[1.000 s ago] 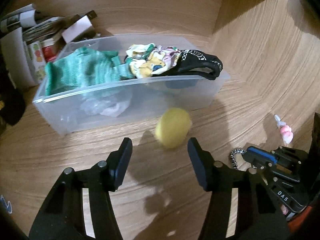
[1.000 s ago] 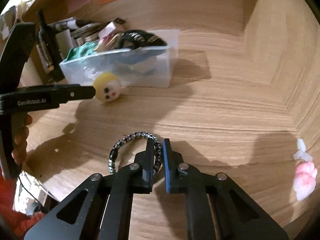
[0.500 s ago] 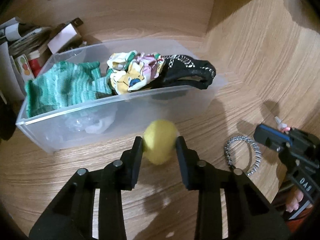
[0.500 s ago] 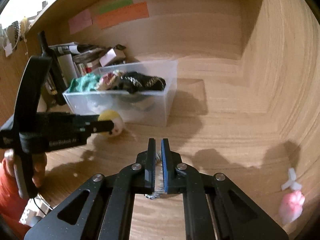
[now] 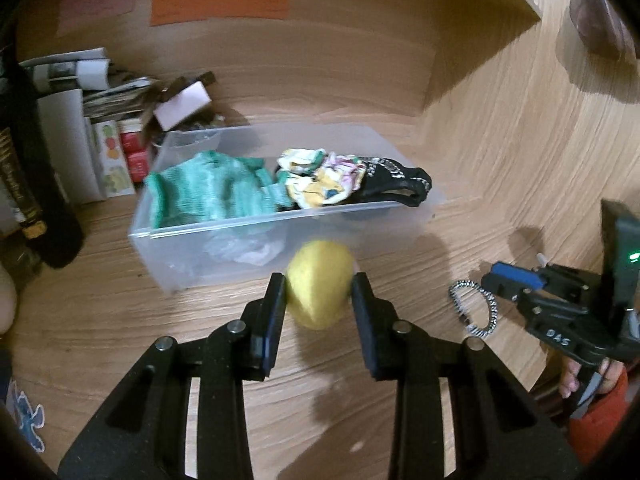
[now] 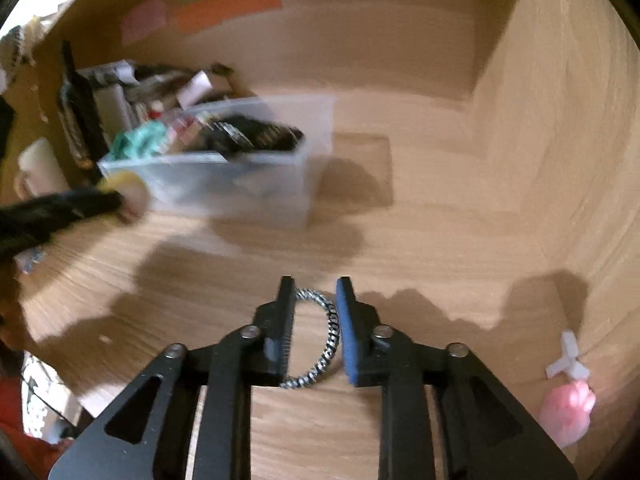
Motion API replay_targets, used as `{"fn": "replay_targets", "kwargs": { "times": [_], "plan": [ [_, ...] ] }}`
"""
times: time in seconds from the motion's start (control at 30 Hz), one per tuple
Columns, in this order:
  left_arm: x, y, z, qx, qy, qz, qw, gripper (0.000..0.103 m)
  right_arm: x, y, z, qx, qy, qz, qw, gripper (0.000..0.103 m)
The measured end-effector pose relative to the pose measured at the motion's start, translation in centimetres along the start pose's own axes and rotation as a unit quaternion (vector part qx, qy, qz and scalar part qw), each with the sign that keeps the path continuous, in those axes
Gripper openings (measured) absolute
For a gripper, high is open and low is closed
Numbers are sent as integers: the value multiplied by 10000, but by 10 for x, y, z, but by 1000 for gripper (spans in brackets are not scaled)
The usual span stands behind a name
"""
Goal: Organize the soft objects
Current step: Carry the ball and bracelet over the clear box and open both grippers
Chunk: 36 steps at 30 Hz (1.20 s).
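Two changes: left gripper now pinches yellow ball off the bench at frame centre, below the bin, while right gripper fingers have spread around the scrunchie, so the ball bins next.

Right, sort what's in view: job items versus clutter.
Job:
yellow plush ball in left gripper
hair tie between right gripper fingers
clear bin
pink soft toy

Clutter:
boxes and papers
dark bottle
sticky notes
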State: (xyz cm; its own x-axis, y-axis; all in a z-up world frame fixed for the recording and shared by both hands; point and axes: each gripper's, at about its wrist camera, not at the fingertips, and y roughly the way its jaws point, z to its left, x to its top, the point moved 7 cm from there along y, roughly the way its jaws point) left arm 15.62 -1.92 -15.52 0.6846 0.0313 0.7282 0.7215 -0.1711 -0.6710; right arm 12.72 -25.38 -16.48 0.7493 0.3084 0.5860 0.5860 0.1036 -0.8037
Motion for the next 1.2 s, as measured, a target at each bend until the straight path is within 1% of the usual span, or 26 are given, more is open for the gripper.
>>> {"fn": "replay_targets", "kwargs": {
  "times": [0.07, 0.23, 0.33, 0.37, 0.4, 0.53, 0.73, 0.9, 0.97, 1.07, 1.2],
  "plan": [
    [-2, -4, 4, 42, -33, -15, 10000, 33, -7, 5, -5, -10, 34, 135, 9999, 21],
    [-11, -11, 16, 169, -122, 7, 9998, 33, -15, 16, -9, -82, 27, 310, 9995, 21],
    [-14, -14, 22, 199, -184, 11, 9996, 33, -15, 19, -4, -164, -100, 274, 9994, 20],
    [-15, -15, 22, 202, -204, 6, 9996, 33, -15, 20, -3, -190, -135, 260, 9994, 12],
    [-15, -16, 24, 203, -223, -5, 9995, 33, -14, 21, -2, -191, -138, 246, 9994, 8],
    [-10, -23, 27, 245, -225, -118, 9994, 33, -9, 23, 1, -109, -49, 169, 9998, 7],
    [8, -35, 30, 328, -174, -363, 9986, 33, 16, 1, 16, 51, -130, -297, 9995, 6],
    [31, -41, 34, 396, -123, -599, 9973, 33, 48, -28, 36, 223, -330, -836, 9957, 6],
    [41, -41, 38, 443, -120, -692, 9965, 33, 62, -34, 44, 270, -390, -1003, 9938, 6],
    [55, -34, 45, 400, -172, -712, 9965, 33, 83, -37, 52, 334, -451, -1235, 9907, 6],
    [65, -23, 49, 467, -188, -690, 9963, 33, 111, -34, 64, 392, -524, -1500, 9865, 6]
  ]
}}
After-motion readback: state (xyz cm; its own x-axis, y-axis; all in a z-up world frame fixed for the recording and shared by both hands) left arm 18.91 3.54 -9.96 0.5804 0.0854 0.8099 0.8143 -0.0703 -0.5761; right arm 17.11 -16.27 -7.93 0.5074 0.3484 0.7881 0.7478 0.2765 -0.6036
